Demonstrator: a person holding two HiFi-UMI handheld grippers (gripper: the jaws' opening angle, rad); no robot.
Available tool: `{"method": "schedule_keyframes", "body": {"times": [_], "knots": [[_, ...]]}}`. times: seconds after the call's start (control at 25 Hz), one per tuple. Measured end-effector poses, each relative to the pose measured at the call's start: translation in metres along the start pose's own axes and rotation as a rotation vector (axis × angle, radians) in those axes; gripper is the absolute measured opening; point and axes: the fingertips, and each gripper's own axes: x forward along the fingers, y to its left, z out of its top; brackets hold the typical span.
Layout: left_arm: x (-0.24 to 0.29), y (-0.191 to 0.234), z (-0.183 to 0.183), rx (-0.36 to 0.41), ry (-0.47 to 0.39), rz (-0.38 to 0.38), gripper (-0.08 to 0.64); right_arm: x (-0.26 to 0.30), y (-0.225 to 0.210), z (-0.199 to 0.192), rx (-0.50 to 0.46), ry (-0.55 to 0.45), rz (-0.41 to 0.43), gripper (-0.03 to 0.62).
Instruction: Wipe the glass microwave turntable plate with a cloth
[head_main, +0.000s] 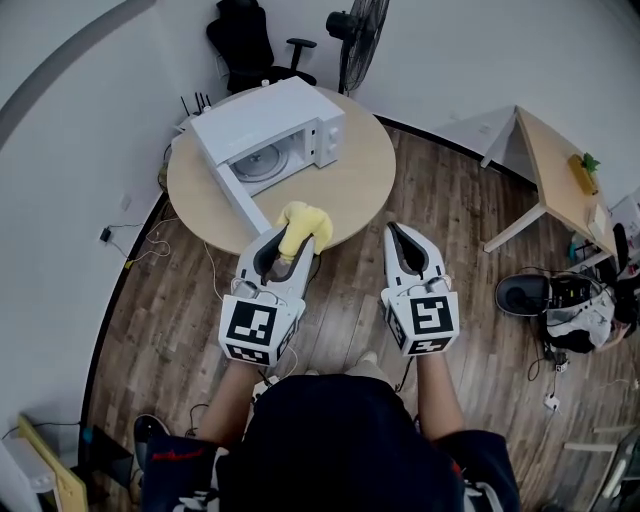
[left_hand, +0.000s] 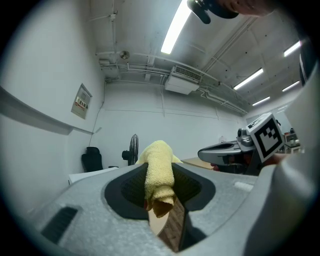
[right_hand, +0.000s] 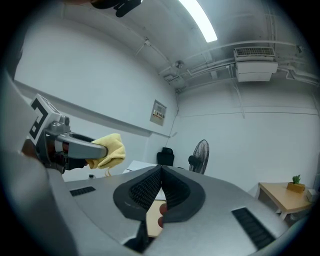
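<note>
A white microwave (head_main: 268, 128) stands on the round wooden table (head_main: 355, 185) with its door (head_main: 240, 198) swung open toward me. The glass turntable plate (head_main: 261, 163) lies inside the cavity. My left gripper (head_main: 291, 243) is shut on a yellow cloth (head_main: 303, 226), which bunches out past its tips at the table's near edge; in the left gripper view the cloth (left_hand: 159, 175) is pinched between the jaws. My right gripper (head_main: 401, 235) is shut with nothing in it, its tips just off the table's near edge, to the right of the left one.
A black fan (head_main: 357, 38) and a black office chair (head_main: 247, 45) stand behind the table by the wall. A light wooden desk (head_main: 560, 180) is at the right. Cables (head_main: 150, 240) and bags (head_main: 560, 300) lie on the wood floor.
</note>
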Motion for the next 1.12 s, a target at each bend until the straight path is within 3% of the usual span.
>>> {"method": "schedule_keyframes", "body": {"times": [0.4, 0.72, 1.12], "knots": [[0.044, 0.039, -0.014, 0.019, 0.026, 0.106, 0.127, 0.078, -0.012, -0.015, 0.022, -0.027, 0.119, 0.009], [0.106, 0.075, -0.009, 0.029, 0.041, 0.264, 0.127, 0.161, -0.041, -0.016, 0.014, -0.048, 0.288, 0.009], [0.176, 0.104, -0.009, -0.019, 0.056, 0.479, 0.127, 0.249, -0.073, -0.017, 0.006, -0.064, 0.502, 0.009]]}}
